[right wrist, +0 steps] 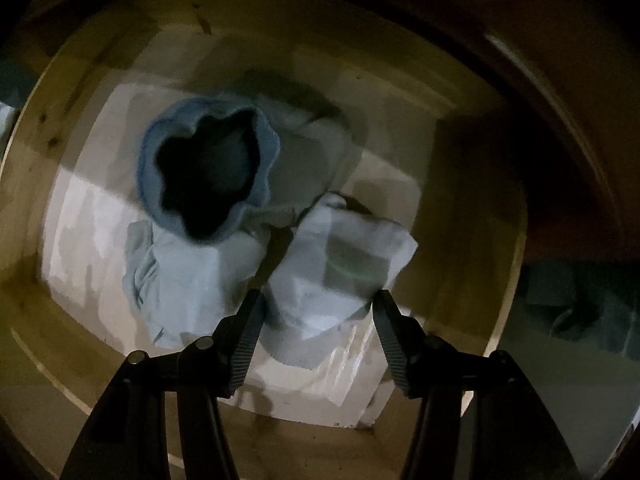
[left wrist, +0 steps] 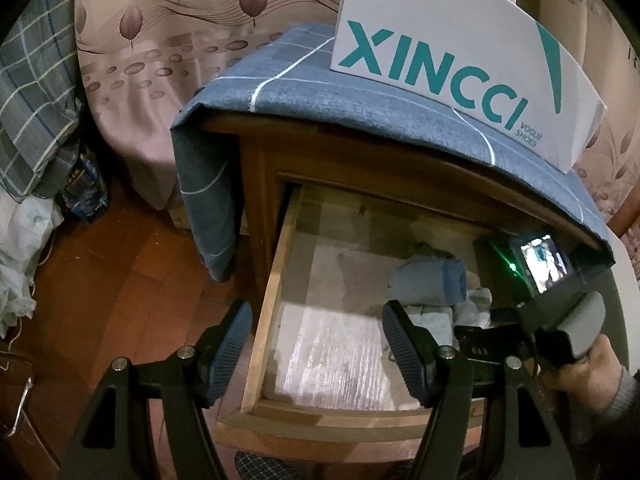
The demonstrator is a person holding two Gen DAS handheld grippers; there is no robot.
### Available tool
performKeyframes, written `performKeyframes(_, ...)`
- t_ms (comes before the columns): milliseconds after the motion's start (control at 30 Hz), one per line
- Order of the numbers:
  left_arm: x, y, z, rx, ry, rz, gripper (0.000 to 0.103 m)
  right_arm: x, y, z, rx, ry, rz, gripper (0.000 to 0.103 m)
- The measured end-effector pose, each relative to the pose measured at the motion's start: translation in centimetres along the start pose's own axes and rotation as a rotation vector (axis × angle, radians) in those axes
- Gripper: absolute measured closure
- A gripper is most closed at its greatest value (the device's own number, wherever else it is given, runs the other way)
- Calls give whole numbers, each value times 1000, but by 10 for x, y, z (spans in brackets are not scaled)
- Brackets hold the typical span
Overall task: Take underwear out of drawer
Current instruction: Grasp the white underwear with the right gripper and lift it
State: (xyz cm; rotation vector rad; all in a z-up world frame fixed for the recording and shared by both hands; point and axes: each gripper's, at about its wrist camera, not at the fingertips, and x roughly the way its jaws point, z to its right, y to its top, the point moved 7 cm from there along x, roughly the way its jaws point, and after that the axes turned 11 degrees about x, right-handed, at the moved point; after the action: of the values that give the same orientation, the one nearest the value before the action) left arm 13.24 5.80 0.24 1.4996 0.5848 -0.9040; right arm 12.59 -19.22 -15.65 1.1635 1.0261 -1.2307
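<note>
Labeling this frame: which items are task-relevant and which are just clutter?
Task-relevant:
- open drawer
- light blue underwear, between the right gripper fingers
- blue-banded underwear beside it
- left gripper, open over the drawer's left side

Clutter:
- shoe box
- blue plaid cloth under it
- leaf-print bedding
- plastic bags on the floor

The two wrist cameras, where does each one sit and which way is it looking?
Left wrist: on the left tongs, above the drawer's front, looking down into it; the right hand shows.
Right wrist: on the right tongs, inside the drawer, facing down at a pale folded garment between its open fingers.
Shared: the drawer and the blue underwear.
</note>
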Motion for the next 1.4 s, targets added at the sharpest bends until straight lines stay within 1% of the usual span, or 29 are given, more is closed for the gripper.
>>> performKeyframes(133, 1, 0, -1, -7, -4, -3, 33, 6, 9, -1, -19, -36, -10, 47)
performKeyframes(200, 2, 0, -1, -9, -4, -4, 33, 13, 8, -5, -37, -52, -16, 42)
performKeyframes(300, 1, 0, -1, -9, -6, -5, 33, 22, 8, -6, -60, -76, -41, 42)
performKeyframes(433, 4, 0, -1, -11, -7, -12, 33, 21, 9, -9, -99, -74, -34, 43)
performKeyframes(500, 5, 0, 0, -7, -3, -19, 33, 20, 9, -8, -106, -67, -32, 48)
performKeyframes(533, 6, -1, 0, -6, -2, -20, 33, 20, 8, -7, -105, -58, -34, 49)
performKeyframes(567, 6, -1, 0, -4, -1, -22, 33, 19, 7, -18, -101, -50, -37, 50)
performKeyframes(800, 9, -3, -1, -3, 8, -39, 33, 22, -6, -13, -125, -7, -71, 52)
performKeyframes(900, 10, -3, 0, 2, 9, -45, 33, 22, -7, -13, -131, 12, -71, 51)
performKeyframes(1000, 11, -3, 2, 16, 17, -53, 33, 27, -9, -14, -142, 9, -71, 47)
performKeyframes(1067, 12, -4, 3, 23, 21, -58, 33, 32, -2, -6, -154, 2, -69, 46)
performKeyframes(1167, 16, -5, 3, 24, 19, -74, 33, 28, -12, -9, -162, 17, -72, 45)
performKeyframes(1233, 17, -5, 4, 25, 16, -84, 33, 27, -14, -10, -157, 31, -77, 48)
performKeyframes(1300, 21, -7, 6, 38, 14, -104, 33, 27, -13, -8, -143, 45, -92, 53)
performKeyframes(1400, 23, -8, 11, 64, 18, -112, 33, 32, -22, -6, -151, 44, -125, 55)
